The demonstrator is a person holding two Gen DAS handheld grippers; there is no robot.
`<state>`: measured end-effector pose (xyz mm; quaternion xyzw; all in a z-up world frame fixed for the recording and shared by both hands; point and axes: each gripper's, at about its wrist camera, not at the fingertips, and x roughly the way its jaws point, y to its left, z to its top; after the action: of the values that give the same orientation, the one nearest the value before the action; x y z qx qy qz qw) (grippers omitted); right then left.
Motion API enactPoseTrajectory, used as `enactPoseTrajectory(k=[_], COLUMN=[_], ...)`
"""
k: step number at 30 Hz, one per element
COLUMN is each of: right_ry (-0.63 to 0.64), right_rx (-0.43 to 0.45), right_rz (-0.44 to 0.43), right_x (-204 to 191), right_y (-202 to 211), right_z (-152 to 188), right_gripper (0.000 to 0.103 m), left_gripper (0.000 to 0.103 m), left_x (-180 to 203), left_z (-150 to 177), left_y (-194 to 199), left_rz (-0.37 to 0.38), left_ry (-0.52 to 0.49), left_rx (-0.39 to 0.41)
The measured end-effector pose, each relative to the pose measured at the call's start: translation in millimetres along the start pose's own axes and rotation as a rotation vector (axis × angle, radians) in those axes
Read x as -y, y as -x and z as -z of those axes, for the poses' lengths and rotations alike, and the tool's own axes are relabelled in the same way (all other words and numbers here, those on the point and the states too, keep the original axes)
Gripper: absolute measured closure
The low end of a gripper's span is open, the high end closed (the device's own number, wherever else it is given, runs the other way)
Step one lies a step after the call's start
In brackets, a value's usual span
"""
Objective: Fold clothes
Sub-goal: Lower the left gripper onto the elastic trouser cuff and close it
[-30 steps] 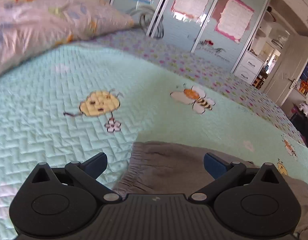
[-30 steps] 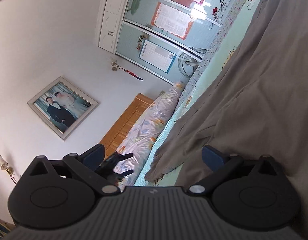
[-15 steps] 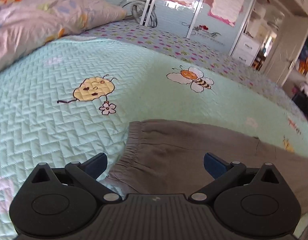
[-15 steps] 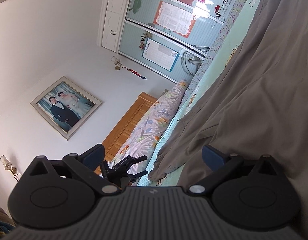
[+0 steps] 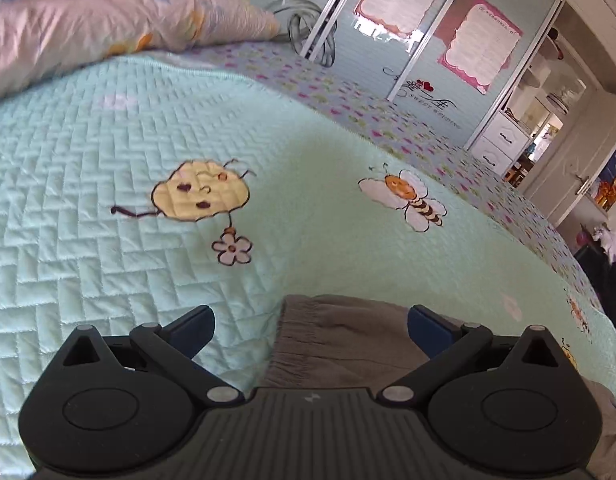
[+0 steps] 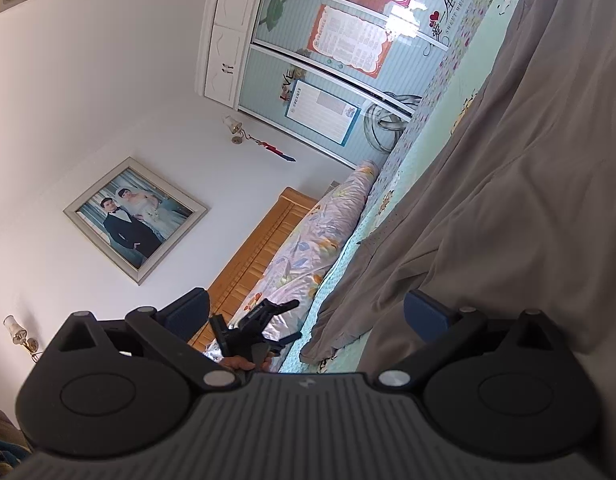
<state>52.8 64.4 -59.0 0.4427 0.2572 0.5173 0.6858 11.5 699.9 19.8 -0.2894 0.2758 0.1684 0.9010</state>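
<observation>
The left gripper [image 5: 309, 326] hung with its fingers [image 5: 192, 328] spread wide and empty, above the elastic waistband corner of the grey trousers [image 5: 339, 340] lying on the mint quilted bed [image 5: 108, 200]. The right gripper [image 6: 306, 318] also had its fingers spread, holding nothing, tilted sideways over the trousers [image 6: 507, 200], which stretched along the bed toward its far edge. A floral pillow [image 5: 88, 20] lay at the bed's head.

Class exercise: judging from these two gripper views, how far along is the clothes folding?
Done: no fold shows; the grey elastic-waist garment lies spread on the mint quilted bedspread. In hand: nothing; the left gripper and right gripper are both open. Left: grasping and every fold.
</observation>
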Motion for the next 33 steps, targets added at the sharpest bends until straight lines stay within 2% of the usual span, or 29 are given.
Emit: enactPoseTrajectory(k=[7,11,18,22,23,25,26,29,33], right_ry=[-0.003,-0.004,-0.006,-0.004,-0.004,-0.004,-0.003,-0.002,0.000], right_rx=[0.002,0.004,0.005,0.005,0.005,0.006,0.006,0.006,0.005], right_rz=[-0.002,-0.003,-0.005,-0.004,-0.004,-0.003,-0.003,-0.002,0.000], right_x=[2,3,6,8,8,6,6,6,7], right_y=[-2,-4,-2,-3,-4,-3,-5,-6,-6], right_z=[2,4,7,7,7,8,9,11,10], right_gripper=[0.000,0.000,0.000,0.000,0.000,0.000,0.000,0.000,0.000], left_gripper=[0.001,0.001,0.001,0.005,0.013,0.069,0.081,0.081,0.082], left_x=[-30,-37,-15,0,-1,-2,-5,11,33], left_z=[6,0,-5,-1,-1,-2,-2,5,10], left_y=[-24,-36,-60,-67,-65,-63,-63,-57,-43], left_rz=[0.222,0.292,0.310,0.283,0.265,0.226,0.238,0.214,0.140], left_ry=[0.045,0.089,-0.016,-0.125,-0.134,-0.147,-0.143,-0.240,-0.338], left_rx=[-0.032,-0.054,-0.128,-0.144,-0.139,-0.133,-0.153,-0.155,-0.117])
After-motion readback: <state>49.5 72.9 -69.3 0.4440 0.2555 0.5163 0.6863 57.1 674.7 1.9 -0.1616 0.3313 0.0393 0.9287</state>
